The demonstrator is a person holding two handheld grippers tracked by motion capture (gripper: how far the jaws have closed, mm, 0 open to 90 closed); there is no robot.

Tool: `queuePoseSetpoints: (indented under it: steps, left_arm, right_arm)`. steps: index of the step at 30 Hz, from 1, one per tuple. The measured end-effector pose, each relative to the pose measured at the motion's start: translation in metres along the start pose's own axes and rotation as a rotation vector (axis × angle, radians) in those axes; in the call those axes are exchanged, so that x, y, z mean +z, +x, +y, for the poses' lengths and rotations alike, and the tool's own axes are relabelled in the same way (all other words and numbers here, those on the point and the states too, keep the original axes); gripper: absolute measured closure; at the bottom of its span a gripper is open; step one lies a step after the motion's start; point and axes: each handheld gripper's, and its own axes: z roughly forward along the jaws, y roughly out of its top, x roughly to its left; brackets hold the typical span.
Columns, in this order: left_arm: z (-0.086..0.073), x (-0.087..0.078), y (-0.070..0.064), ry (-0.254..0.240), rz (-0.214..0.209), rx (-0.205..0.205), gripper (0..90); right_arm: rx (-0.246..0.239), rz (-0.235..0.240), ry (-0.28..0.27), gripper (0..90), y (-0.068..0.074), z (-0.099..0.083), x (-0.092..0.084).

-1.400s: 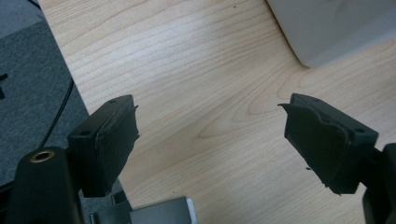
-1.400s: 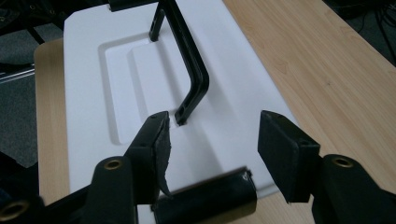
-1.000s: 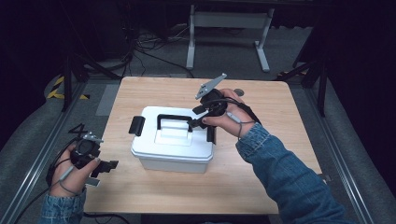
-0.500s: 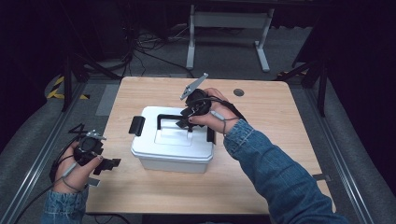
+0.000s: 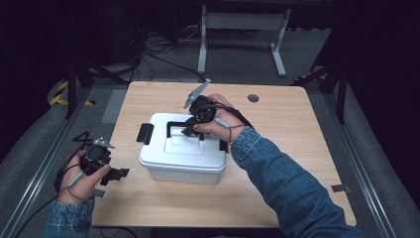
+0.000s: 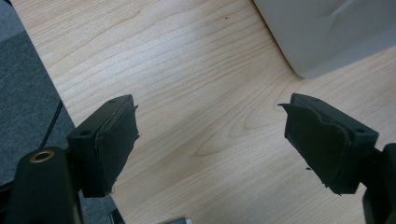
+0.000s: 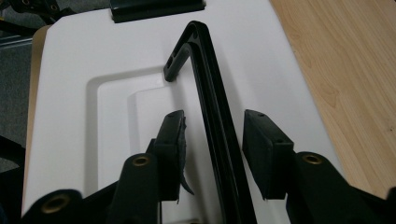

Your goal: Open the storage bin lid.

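Observation:
A white lidded box stands in the middle of the wooden table. Its black handle is raised upright over the lid. My right gripper hangs above the lid at the handle's right end. In the right gripper view its jaws are open, one on each side of the handle bar, with small gaps to the pads; the gripper's midpoint lies on the bar. My left gripper is open near the table's left front edge. Bare wood lies between its jaws, and the box corner is just beyond.
A black latch sits on the box's left end, also visible past the lid as a latch. A dark round hole marks the table's far side. A metal stand is on the floor behind.
My right gripper has moved left from the box's right side and now straddles the raised handle. The left gripper has hardly moved.

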Motion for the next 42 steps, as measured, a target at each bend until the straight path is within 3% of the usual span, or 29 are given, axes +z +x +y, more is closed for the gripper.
queuePoseSetpoints:
  steps: [11, 23, 25, 42]
  left_arm:
    - [0.000, 0.000, -0.001, -0.002, 0.003, -0.002, 17.9]
    - [0.000, 0.001, -0.001, 0.000, -0.001, -0.007, 17.9]
    - [0.000, 0.001, 0.000, -0.001, -0.001, -0.006, 17.9]
    - [-0.001, 0.001, 0.002, 0.005, -0.002, -0.011, 17.8]
  right_arm:
    - [-0.037, 0.029, 0.014, 79.2, 0.001, 0.007, -0.010]
    - [-0.103, 0.075, 0.046, 84.4, 0.007, 0.012, -0.012]
    - [-0.096, 0.085, 0.051, 84.6, 0.006, 0.012, -0.012]
    - [-0.113, 0.079, -0.012, 85.0, 0.004, 0.020, -0.031]
